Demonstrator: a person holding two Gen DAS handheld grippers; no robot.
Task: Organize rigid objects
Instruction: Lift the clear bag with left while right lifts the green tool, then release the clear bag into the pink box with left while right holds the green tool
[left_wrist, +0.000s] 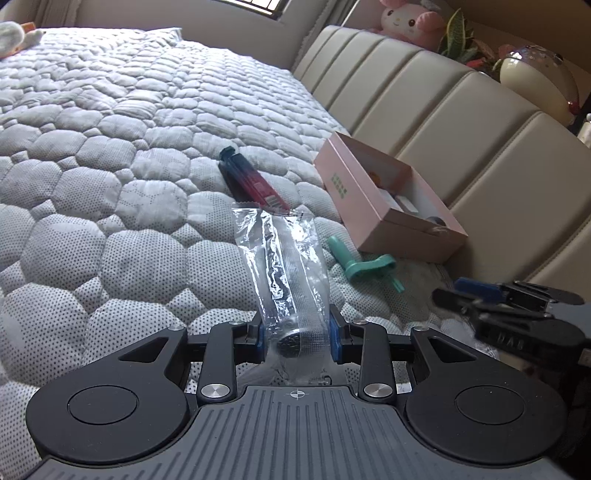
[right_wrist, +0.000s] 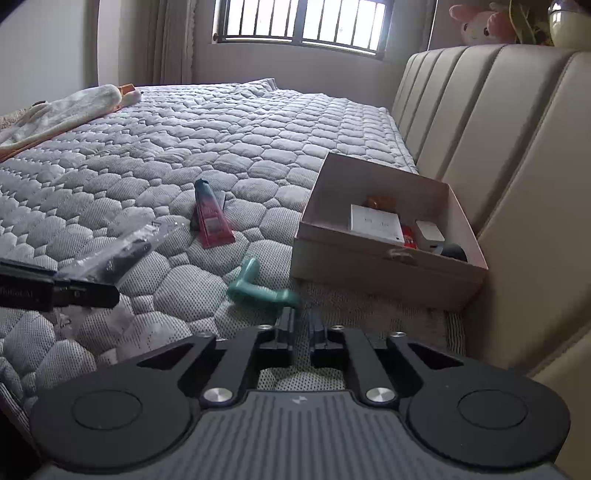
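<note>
Left tongs (left_wrist: 297, 338) clamp crinkled clear plastic bag holding dark cylinder (left_wrist: 284, 273); slippery film may slide out. Right tongs (right_wrist: 301, 326) narrow, empty, near teal plastic handle (right_wrist: 258, 286).

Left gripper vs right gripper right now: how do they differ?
The left gripper is shut on a clear plastic bag with a dark item inside; the right gripper holds nothing, its fingers nearly together. The left has its load lifted off the quilt; the right sits just short of the teal tool. Both point toward the pink box.
</note>
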